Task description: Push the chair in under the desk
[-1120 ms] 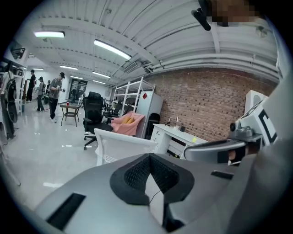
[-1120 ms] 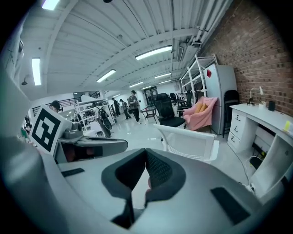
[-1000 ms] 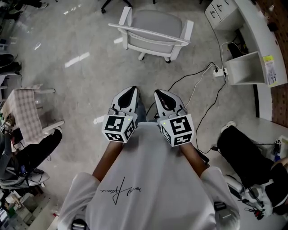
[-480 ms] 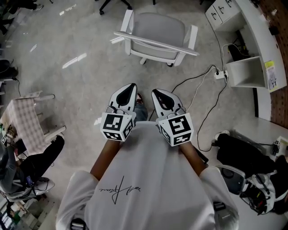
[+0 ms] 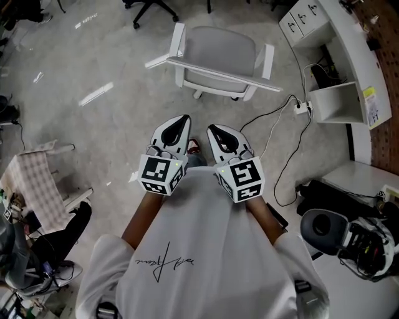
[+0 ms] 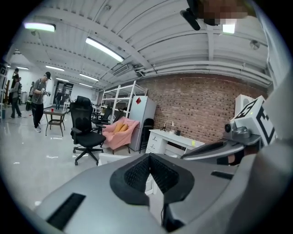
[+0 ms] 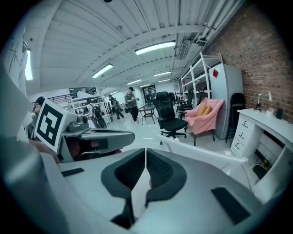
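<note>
The white chair with a grey seat (image 5: 218,56) stands on the concrete floor ahead of me, its backrest toward me, out from the white desk (image 5: 358,43) at the right. My left gripper (image 5: 182,119) and right gripper (image 5: 212,129) are held side by side close to my body, well short of the chair. Both are shut with nothing between the jaws. In the left gripper view the left gripper (image 6: 149,158) points past the chair's back (image 6: 110,158) toward the desk (image 6: 176,139). The right gripper (image 7: 145,151) shows the backrest (image 7: 201,153) just ahead.
A power strip with black cables (image 5: 302,106) lies on the floor between chair and desk. A white drawer unit (image 5: 305,22) stands by the desk. A black office chair (image 5: 149,6) is behind. A seated person (image 5: 56,218) and small table (image 5: 31,177) are left; black gear (image 5: 333,227) is right.
The chair sits lower and a little nearer in the head view as I step toward it. Both grippers stay shut in front of my body.
</note>
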A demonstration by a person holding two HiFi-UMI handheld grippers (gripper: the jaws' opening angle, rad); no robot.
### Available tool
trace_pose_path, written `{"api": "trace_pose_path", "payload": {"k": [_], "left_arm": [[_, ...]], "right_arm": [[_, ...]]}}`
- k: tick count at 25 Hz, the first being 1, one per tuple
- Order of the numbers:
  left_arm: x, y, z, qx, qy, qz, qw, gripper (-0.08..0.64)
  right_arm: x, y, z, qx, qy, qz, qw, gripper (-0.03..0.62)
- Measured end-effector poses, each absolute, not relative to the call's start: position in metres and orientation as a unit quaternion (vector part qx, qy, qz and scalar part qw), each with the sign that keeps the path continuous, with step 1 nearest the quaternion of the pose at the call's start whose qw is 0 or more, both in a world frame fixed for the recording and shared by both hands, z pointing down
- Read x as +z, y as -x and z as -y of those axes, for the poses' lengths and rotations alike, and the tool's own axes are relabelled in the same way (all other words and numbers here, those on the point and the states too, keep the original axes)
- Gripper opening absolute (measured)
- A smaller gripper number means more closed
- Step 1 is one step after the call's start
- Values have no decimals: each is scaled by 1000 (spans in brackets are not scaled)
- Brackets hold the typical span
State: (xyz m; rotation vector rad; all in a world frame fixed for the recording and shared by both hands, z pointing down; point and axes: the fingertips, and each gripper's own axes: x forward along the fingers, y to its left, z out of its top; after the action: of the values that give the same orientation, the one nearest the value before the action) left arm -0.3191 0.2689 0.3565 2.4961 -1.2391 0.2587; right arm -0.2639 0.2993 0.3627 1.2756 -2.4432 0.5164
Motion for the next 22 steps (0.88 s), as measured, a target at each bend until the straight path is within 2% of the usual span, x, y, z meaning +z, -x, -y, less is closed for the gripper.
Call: {"api": "trace_pose_path", "payload": {"k": [9, 22], "left_arm": [[364, 346, -250, 125, -884, 427, 141, 5], [381, 324, -203, 187, -880, 421, 113, 5]], "right_arm": [[364, 261, -286, 176, -465, 849, 179, 29], [379, 236, -224, 182, -466, 848, 175, 32]]}}
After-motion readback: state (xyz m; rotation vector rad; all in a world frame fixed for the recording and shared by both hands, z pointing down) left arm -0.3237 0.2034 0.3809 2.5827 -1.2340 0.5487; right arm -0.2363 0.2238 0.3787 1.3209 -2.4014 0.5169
